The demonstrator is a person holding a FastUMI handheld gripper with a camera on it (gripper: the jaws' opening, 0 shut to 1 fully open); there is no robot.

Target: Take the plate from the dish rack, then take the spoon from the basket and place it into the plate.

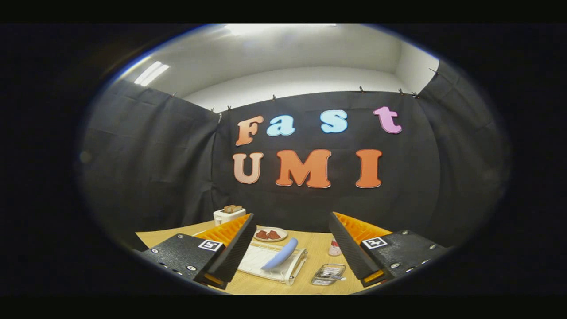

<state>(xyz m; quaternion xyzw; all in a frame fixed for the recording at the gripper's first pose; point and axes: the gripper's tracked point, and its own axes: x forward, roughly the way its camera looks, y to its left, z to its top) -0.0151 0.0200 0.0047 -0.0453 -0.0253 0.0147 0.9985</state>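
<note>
My gripper [292,230] is held high above the wooden table [319,246], open, with nothing between its two fingers [241,241]. Below and between them a white dish rack [259,263] lies on the table with a pale blue plate [281,254] standing on edge in it. To the right of the rack sits a small clear wire basket [328,274] holding a spoon [333,277]. The rack's left part is hidden behind my left finger.
A small plate with red-brown food pieces [270,234] rests beyond the rack. A white toaster with bread slices [228,214] stands at the table's far left. A small bottle [335,248] stands by my right finger. The black cloth wall rises close behind the table.
</note>
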